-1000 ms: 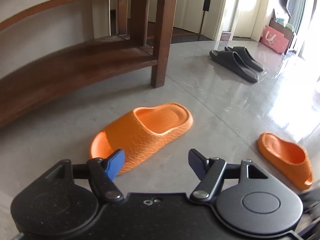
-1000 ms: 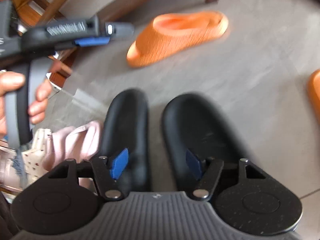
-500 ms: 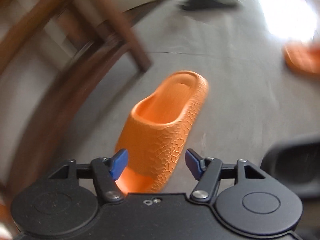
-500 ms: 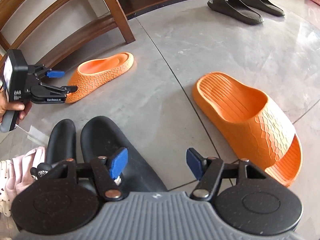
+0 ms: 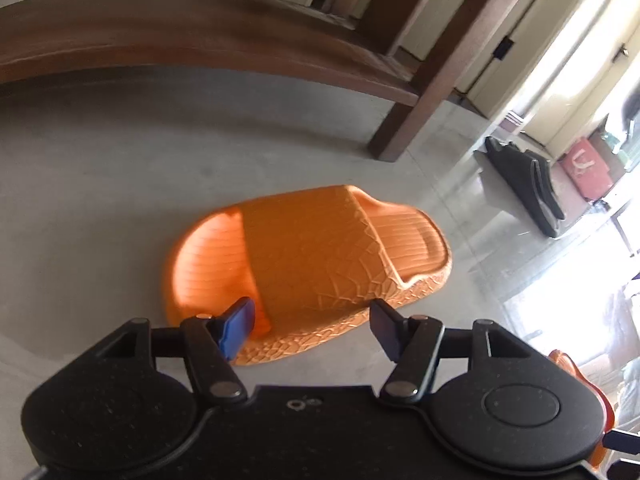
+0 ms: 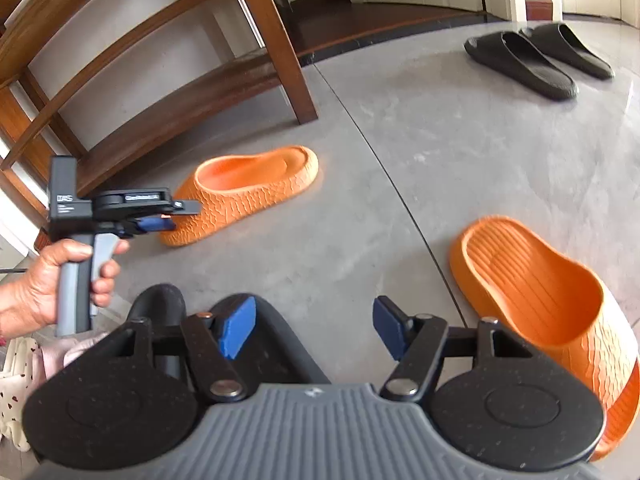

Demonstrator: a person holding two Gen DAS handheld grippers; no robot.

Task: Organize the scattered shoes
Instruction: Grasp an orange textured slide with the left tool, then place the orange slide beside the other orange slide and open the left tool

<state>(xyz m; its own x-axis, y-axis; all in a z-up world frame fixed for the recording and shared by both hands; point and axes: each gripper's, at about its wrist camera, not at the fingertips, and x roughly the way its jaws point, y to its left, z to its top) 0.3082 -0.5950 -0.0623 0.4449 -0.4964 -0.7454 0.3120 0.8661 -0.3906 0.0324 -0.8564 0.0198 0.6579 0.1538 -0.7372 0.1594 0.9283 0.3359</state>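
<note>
Left gripper (image 5: 310, 326), blue fingertips spread wide, poised at toe end of near orange slide (image 5: 308, 256), rolled sideways, presumably to pinch strap or sole edge; nothing held. Right gripper (image 6: 314, 330), likewise spread and empty, idle above a pair of black shoes (image 6: 256, 344) on grey floor (image 6: 460, 152). Second orange slide (image 6: 552, 312) well apart from first, to its right. Wooden rack (image 6: 172, 92) just behind near slide, bottom shelf bare: likely destination. Black slides (image 6: 536, 58) far off, side by side. Open floor between all shoes; rack leg (image 6: 280, 52) the only nearby obstruction
</note>
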